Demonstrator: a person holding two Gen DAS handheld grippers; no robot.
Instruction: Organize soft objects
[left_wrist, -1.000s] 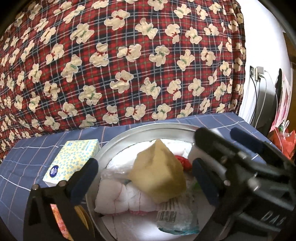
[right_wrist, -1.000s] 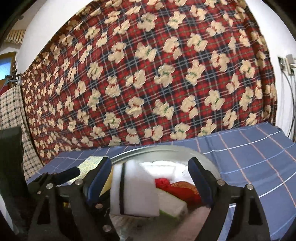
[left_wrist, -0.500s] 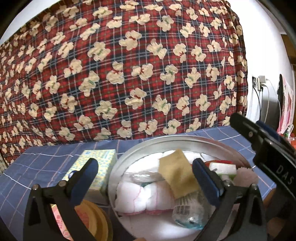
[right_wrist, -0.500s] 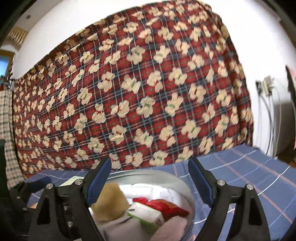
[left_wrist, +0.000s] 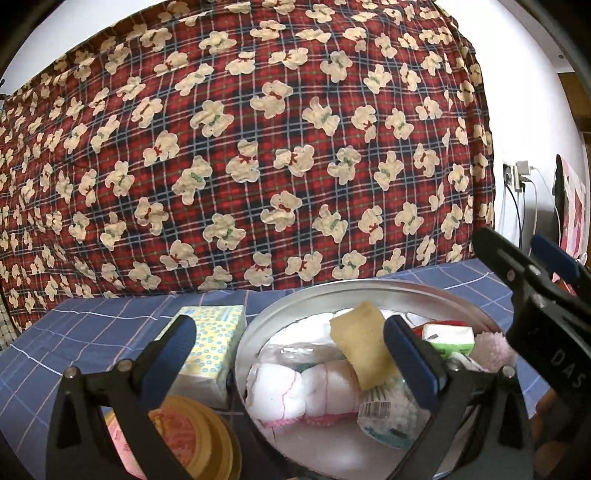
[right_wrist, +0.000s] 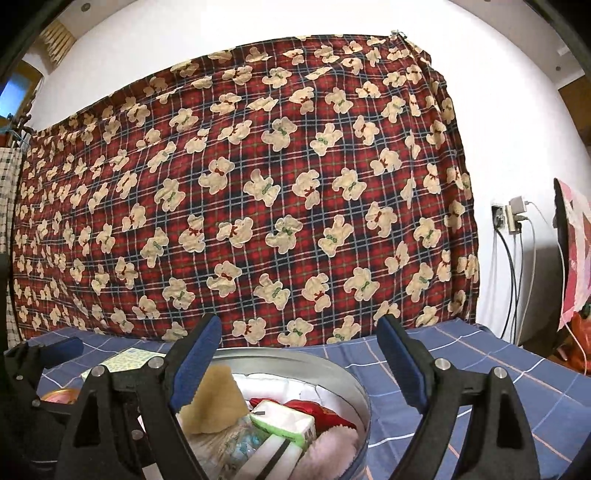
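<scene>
One round metal basin (left_wrist: 258, 325) sat on the blue checked cloth (left_wrist: 92, 325), heaped with soft things: a white pink-trimmed towel (left_wrist: 303, 384), a tan sponge (left_wrist: 364, 343) (propped on top), a green-white tissue pack (left_wrist: 448, 334). The left gripper (left_wrist: 288, 354) and right gripper (right_wrist: 299, 362) hung above, fingers apart, holding nothing.

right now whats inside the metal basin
A tan sponge atop white rolled cloths, a green-white tissue pack, a pink fluffy item, and a plastic packet. The basin bottom is covered.
</scene>
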